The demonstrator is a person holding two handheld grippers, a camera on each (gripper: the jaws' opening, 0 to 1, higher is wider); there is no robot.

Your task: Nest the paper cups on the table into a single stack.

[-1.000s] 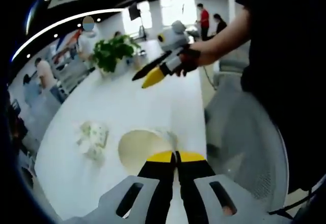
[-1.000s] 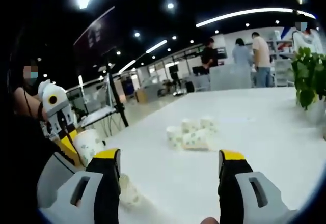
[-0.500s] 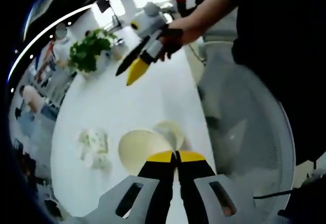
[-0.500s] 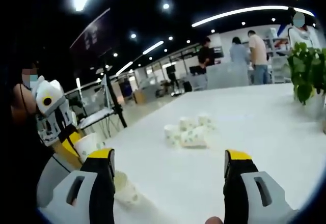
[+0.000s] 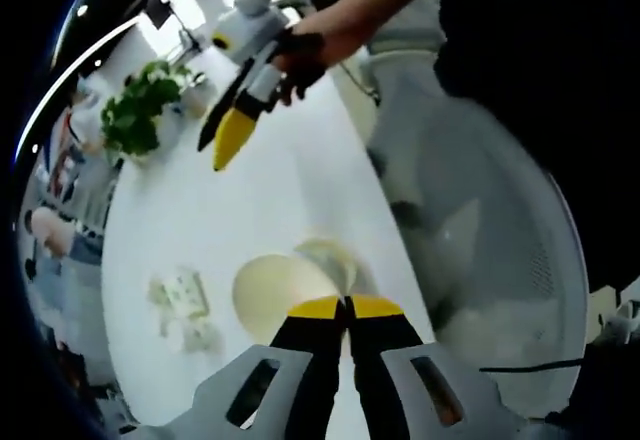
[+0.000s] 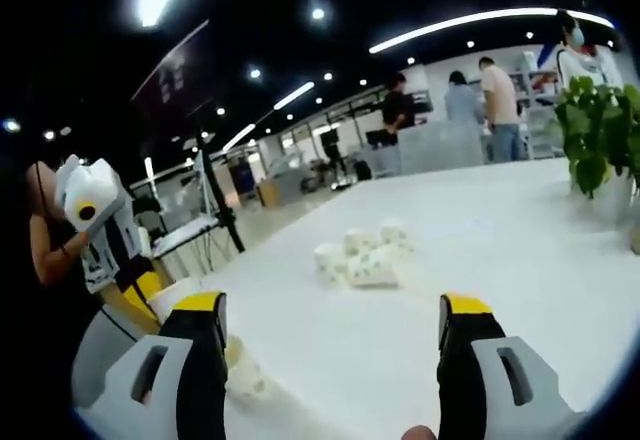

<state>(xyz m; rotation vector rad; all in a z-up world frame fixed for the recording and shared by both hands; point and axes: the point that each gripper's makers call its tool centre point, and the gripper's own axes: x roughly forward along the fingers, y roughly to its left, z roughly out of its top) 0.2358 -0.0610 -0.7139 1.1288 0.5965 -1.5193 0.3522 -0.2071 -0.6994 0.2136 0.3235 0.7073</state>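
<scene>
My left gripper [image 5: 346, 305] is shut on the rim of a cream paper cup [image 5: 272, 295], whose open mouth faces the camera. Just behind that cup, a second cup [image 5: 335, 258] stands on the white table [image 5: 290, 190]. A cluster of several patterned cups [image 5: 182, 300] lies to the left. My right gripper [image 6: 335, 310] hovers open over the table with nothing between its jaws, and the cup cluster [image 6: 360, 257] lies ahead of it. At the left of the right gripper view, the left gripper [image 6: 110, 235] holds its cup [image 6: 172, 295] above another cup [image 6: 242, 378].
A potted plant [image 6: 597, 135] stands at the table's far right, also seen as the plant [image 5: 135, 115] in the left gripper view. A white mesh chair [image 5: 480, 230] sits beside the table edge. People stand in the background by desks.
The left gripper view has tilted and risen, with the cup still pinched in its jaws. In the right gripper view, the held cup has sunk closer to the cup on the table.
</scene>
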